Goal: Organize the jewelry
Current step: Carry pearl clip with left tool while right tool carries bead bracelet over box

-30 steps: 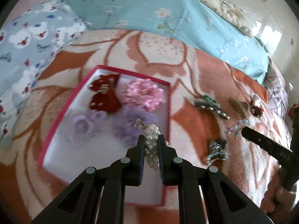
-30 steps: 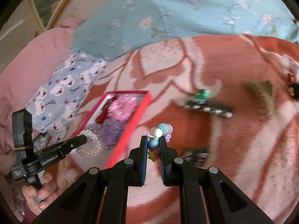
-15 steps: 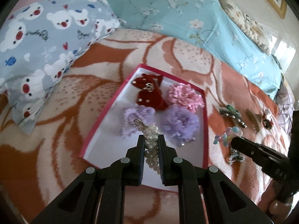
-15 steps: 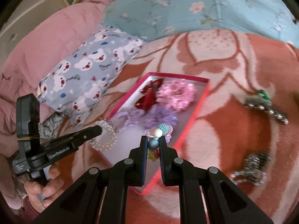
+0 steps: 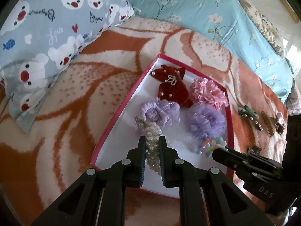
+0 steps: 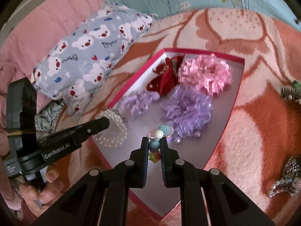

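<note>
Both pieces hang over the red box [image 5: 120,113] now — my left hand-held gripper [image 5: 152,143] is clamped on the pearl bracelet [image 5: 152,133], my right hand-held gripper [image 6: 154,141] on the beaded clip [image 6: 160,131]. They're crowding one corner, so the clip could snag the pearls — or bounce out onto the bed.

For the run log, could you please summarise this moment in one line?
left gripper: shut on pearl bracelet | right gripper: shut on beaded hair tie | both over red box

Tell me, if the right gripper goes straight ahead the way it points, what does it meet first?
Probably the white floor of the red box, just before the purple scrunchie. Depth is unclear. The right gripper already holds a beaded hair tie.
</note>
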Available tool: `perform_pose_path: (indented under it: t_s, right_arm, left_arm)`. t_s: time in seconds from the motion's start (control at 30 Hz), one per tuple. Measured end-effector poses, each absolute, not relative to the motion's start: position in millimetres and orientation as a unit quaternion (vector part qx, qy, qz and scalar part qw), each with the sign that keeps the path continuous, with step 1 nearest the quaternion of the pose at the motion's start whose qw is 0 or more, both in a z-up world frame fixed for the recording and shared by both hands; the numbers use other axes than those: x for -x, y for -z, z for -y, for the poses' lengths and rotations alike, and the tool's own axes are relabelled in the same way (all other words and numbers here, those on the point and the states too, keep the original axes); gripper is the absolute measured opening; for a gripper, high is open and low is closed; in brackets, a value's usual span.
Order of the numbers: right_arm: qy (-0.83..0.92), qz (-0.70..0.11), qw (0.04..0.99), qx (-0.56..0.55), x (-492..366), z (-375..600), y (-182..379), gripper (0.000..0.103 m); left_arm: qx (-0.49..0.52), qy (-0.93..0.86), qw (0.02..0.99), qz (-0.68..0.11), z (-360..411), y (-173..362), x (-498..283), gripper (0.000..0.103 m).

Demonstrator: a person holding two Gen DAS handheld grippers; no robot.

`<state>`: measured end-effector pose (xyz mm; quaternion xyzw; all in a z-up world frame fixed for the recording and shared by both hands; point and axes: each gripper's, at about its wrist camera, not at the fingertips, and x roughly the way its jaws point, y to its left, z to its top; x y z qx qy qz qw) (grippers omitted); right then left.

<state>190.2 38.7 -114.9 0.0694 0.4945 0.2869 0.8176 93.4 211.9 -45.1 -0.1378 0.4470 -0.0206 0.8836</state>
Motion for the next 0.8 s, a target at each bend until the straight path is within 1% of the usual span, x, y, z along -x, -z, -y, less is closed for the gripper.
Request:
perform_pose_path:
  t_s: [0.5, 0.63, 0.7, 0.8]
  right_arm:
    - [-0.278, -0.522, 0.804, -0.063, -194.1, -38.3, 135.3, 0.011]
    - [-0.278, -0.522, 0.804, -0.065, -193.8, -37.6, 134.9, 0.015]
    - [-0.274, -0.521, 0.806, -0.065, -193.3, -36.7, 134.3, 0.015]
    - [-0.272, -0.52, 0.807, -0.063, -192.2, -34.6, 133.8, 0.014]
  left_arm:
    - [0.134, 0.008, 0.874, -0.468, -212.9, 65.2, -101.6, 0.013]
    - [0.138, 0.003, 0.87, -0.473, -214.6, 67.3, -103.0, 0.013]
    - [0.14, 0.001, 0.87, -0.474, -215.6, 67.7, -103.3, 0.013]
    - [0.136, -0.005, 0.869, -0.476, -215.8, 68.1, -102.9, 0.017]
